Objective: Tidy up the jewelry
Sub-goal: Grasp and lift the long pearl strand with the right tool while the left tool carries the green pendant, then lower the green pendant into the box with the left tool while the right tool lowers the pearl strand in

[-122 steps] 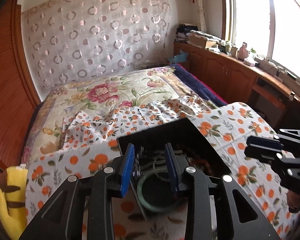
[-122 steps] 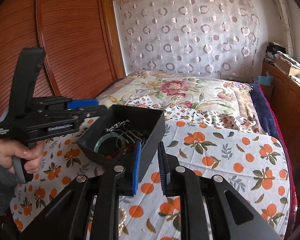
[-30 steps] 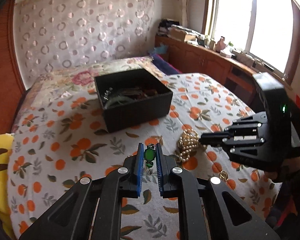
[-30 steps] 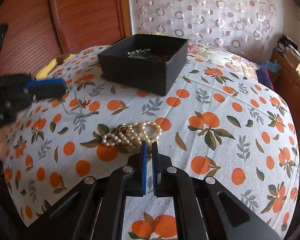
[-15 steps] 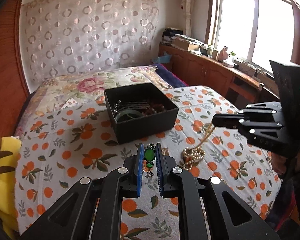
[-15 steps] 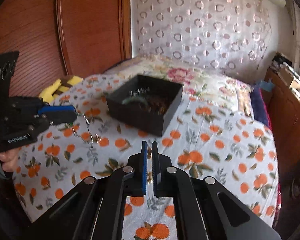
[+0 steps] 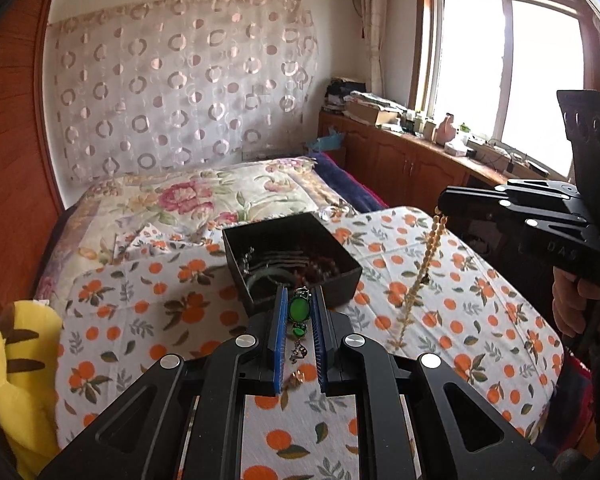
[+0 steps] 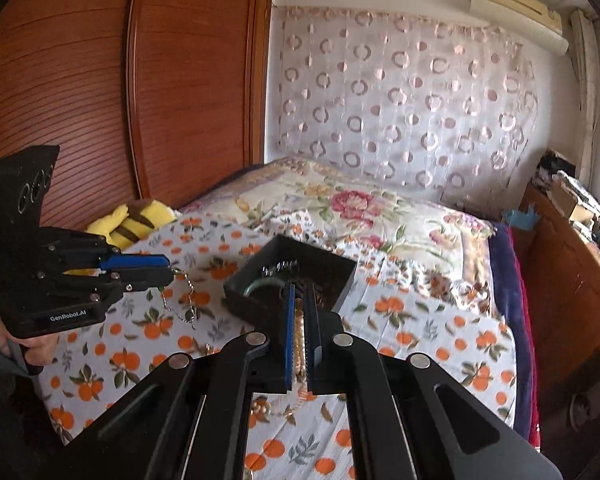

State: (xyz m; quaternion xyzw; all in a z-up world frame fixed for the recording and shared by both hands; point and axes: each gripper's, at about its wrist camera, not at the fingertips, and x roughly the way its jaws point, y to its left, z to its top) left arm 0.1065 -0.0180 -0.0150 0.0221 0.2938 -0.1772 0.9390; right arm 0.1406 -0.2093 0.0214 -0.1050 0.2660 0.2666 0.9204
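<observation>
- Bedroom scene: bed (image 7: 228, 200) with a flowery quilt, and an orange-print cloth (image 7: 460, 320) spread over the near end, under both grippers.
- Left gripper (image 7: 299, 334) is clamped on a green pendant (image 7: 299, 309), pinched upright between the blue pads, with small charms dangling below it. In the right wrist view its thin chain (image 8: 184, 300) hangs off the tip in a loop, clear of the cloth.
- Right gripper (image 8: 299, 332) is squeezed tight on a pearl necklace (image 7: 418, 276). From the left wrist camera the strand drops in a long line from its tip down to the cloth, and a few beads peek out between the pads in its own view.
- Black box (image 7: 292, 256) sits just ahead of both grippers, open on top, with a green bangle and other pieces inside.
- Compared with a second ago: both grippers are higher. The pearls were a heap on the cloth then and now they're pulled out into a hanging strand. The pendant is in the same pinch as before, and the box hasn't moved.
- Yellow plush toy (image 7: 16, 364) lies off to the left of the left gripper, at the bed's edge.
- Person's hand (image 7: 568, 300) is wrapped around the right gripper's handle.
</observation>
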